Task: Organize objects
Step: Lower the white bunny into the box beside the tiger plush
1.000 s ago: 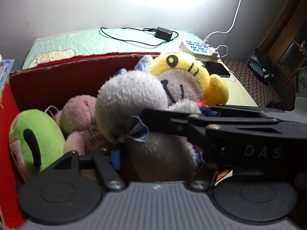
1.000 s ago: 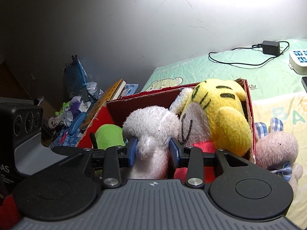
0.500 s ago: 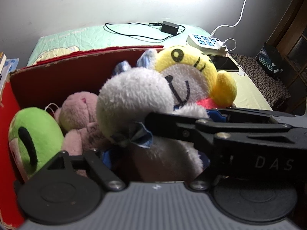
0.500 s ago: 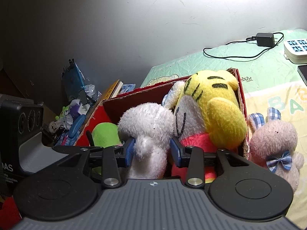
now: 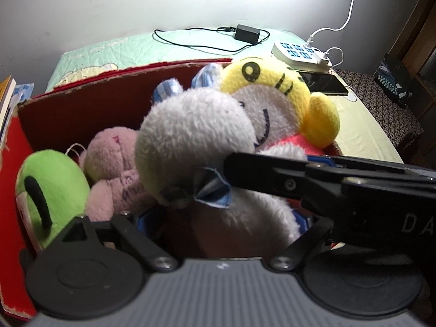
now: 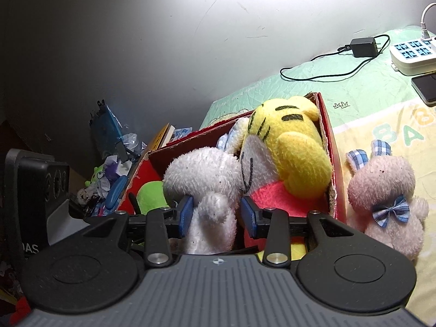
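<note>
Plush toys point(image 5: 278, 103) crowd red box point(image 5: 81, 109) beside charger point(image 5: 246, 33).

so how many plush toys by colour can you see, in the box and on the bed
white fluffy plush toy: 1
yellow tiger plush toy: 1
green plush toy: 1
pink plush toy in the red cardboard box: 1
pink bunny plush toy with a blue checked bow on the bed: 1
total: 5

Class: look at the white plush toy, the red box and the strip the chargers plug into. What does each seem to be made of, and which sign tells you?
White plush toy: fuzzy pile fabric, matte; probably stuffed. Red box: cardboard; torn, ragged brown rim. Power strip: smooth white shell, probably hard plastic.
</note>
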Demonstrator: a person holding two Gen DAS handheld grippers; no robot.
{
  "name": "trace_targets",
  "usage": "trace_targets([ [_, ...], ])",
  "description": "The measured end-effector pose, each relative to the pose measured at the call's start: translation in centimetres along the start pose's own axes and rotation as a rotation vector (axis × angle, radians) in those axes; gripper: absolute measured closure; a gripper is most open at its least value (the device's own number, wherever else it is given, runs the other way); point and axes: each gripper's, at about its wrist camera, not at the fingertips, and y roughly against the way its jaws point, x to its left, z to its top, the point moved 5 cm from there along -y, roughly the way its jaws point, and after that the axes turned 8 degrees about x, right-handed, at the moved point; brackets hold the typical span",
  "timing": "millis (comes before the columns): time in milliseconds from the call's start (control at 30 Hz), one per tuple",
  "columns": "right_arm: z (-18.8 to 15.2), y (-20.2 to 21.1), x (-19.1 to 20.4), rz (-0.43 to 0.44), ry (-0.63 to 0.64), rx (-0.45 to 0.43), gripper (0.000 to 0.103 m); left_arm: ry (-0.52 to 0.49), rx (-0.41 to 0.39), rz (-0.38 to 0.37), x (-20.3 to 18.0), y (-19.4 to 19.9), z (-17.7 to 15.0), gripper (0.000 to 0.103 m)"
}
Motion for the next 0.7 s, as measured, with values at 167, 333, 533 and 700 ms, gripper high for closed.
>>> trace_targets([
  [167,-0.13,0.35,0.16,0.000,-0.015,-0.010,0.063,0.001,0.002,0.015,-0.23,-0.12,-0.02,0.011],
  [333,-0.35,0.30,0.29,-0.028,0.000,-0.022,0.070,0.002,0.005,0.025,-0.27,-0.27,-0.06,0.010],
  [533,-0.39,0.06,0.22,-0.057,0.029,-0.027,0.072,0.002,0.009,0.033,-0.40,-0.41,0.03,0.009],
  [700,-0.46,0.08,0.17,-0.076,0.035,-0.031,0.074,-0.002,0.011,0.045,-0.54,-0.47,0.06,0.009],
])
